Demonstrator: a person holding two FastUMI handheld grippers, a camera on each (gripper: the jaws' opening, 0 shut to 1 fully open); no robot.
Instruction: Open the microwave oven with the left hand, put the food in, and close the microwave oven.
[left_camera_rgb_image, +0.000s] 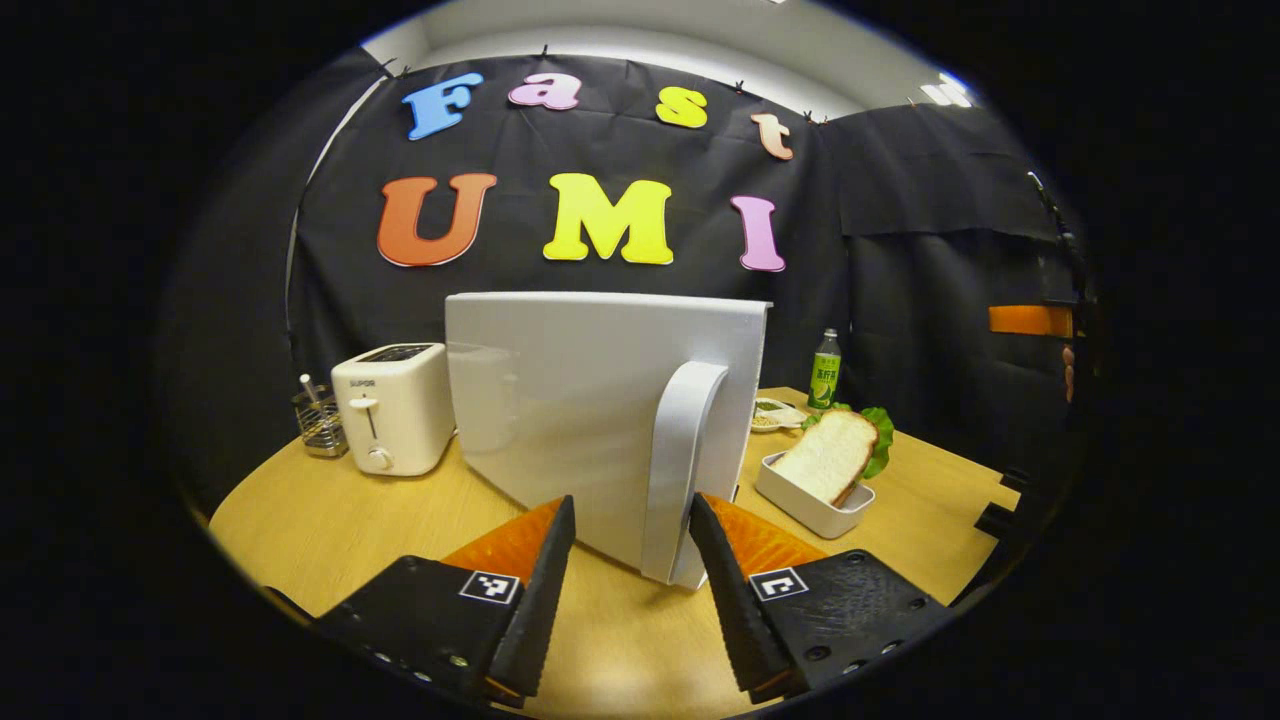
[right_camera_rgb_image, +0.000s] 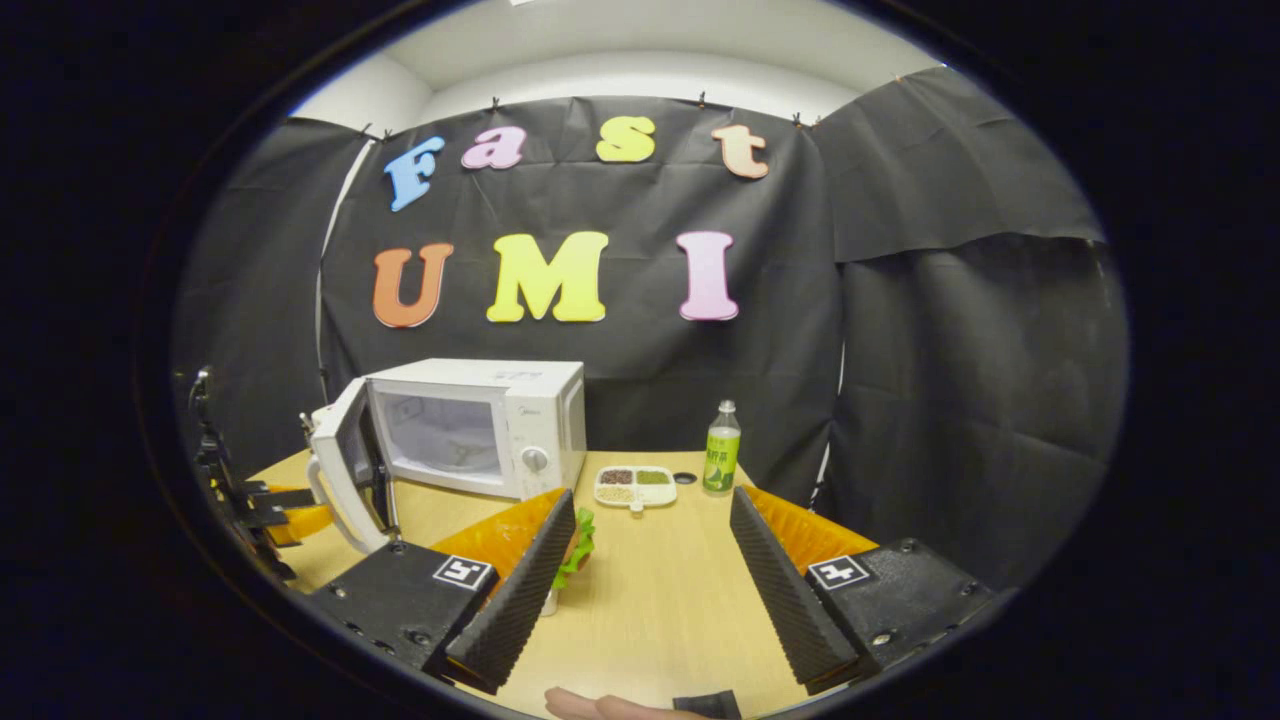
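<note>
The left gripper (left_camera_rgb_image: 632, 560) has its jaws spread wide around the handle (left_camera_rgb_image: 680, 470) of the microwave door (left_camera_rgb_image: 590, 400), not pinching it. The right gripper (right_camera_rgb_image: 650, 560) waits released above the bench (right_camera_rgb_image: 660, 600). The bread (left_camera_rgb_image: 828, 455) sits in a white tray (left_camera_rgb_image: 810, 505) just right of the swung-out door. Farther back stand the microwave (right_camera_rgb_image: 480, 425), a toaster (left_camera_rgb_image: 393, 405) toward the left edge, and a bottle (right_camera_rgb_image: 721, 450) near the far edge.
</note>
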